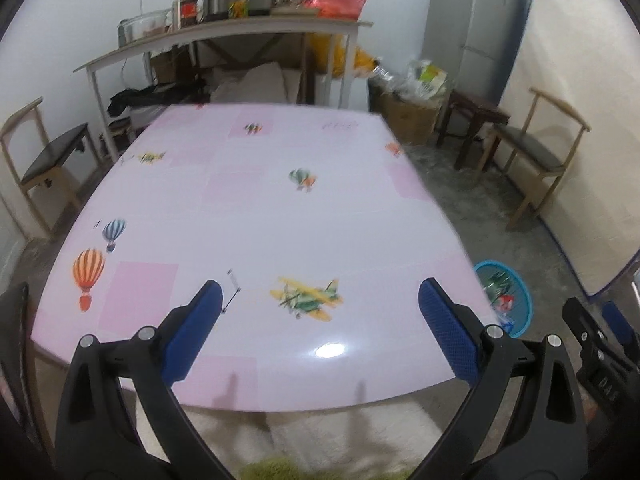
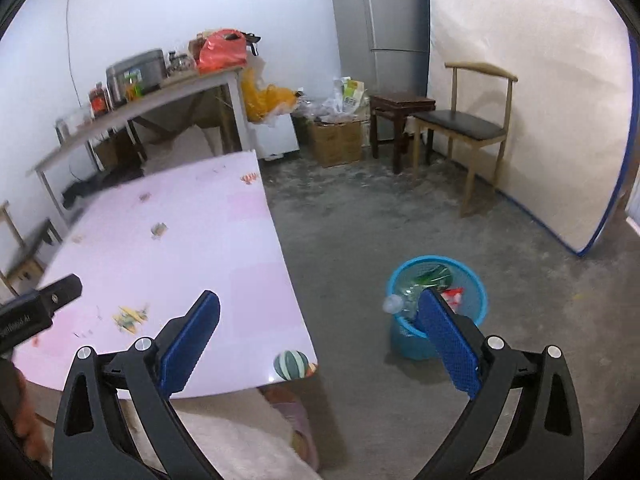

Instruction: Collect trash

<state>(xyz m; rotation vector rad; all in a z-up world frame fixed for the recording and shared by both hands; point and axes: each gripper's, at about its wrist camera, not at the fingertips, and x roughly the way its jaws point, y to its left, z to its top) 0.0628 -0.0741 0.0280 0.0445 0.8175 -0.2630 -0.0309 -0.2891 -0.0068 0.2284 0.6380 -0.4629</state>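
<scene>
Standing wide apart and empty, the jaws of the left gripper [image 1: 318, 296] are held over the pink desk [image 1: 248, 216]. Equally wide and empty, the right gripper [image 2: 318, 306] is seen near the blue bin [image 2: 474, 280], where trash [image 2: 434, 274] lies, on the floor beside the desk.

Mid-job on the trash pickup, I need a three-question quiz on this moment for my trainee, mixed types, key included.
1. True or false: the right gripper holds a bottle.
2. Where does the blue bin stand? A) on the table B) on the floor beside the table C) on a chair
3. What kind of trash shows inside the bin?

Key
1. False; both it and the left gripper are open and empty.
2. B; the pink table has its edge nearby.
3. Plastic bottles and wrappers.
</scene>
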